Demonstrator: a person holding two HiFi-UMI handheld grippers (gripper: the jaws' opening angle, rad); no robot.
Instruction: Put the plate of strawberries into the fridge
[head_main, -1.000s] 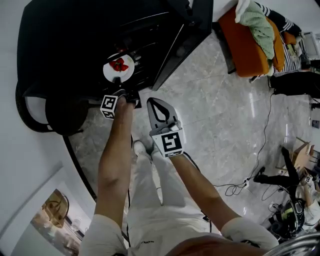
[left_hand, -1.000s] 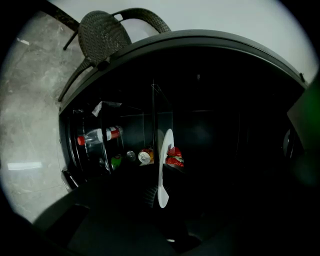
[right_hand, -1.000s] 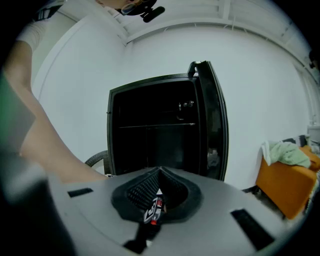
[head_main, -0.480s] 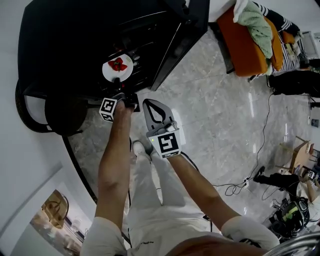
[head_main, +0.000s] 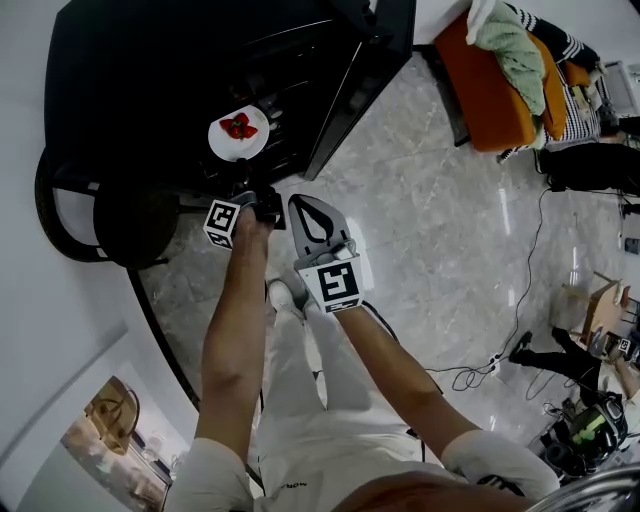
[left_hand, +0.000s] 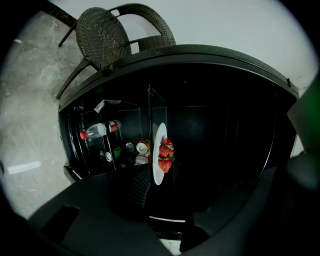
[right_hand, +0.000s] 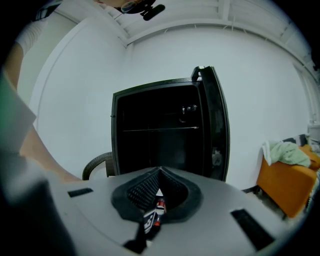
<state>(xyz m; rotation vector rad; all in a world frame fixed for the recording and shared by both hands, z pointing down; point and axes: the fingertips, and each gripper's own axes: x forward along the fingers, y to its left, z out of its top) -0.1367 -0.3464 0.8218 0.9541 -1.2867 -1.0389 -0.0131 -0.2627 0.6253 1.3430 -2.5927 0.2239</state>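
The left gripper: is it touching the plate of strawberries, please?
Cannot tell: the left gripper view shows the left gripper flanking the plate of strawberries, but darkness hides any gap.

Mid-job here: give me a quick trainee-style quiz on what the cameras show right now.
1. True or false: the white round plate holding red strawberries sits inside the black fridge.
2. Which gripper has its jaws apart? A: left gripper. B: right gripper.
3. Fill in: the fridge's door stands ____.
Key: 1 true; 2 A; 3 open.
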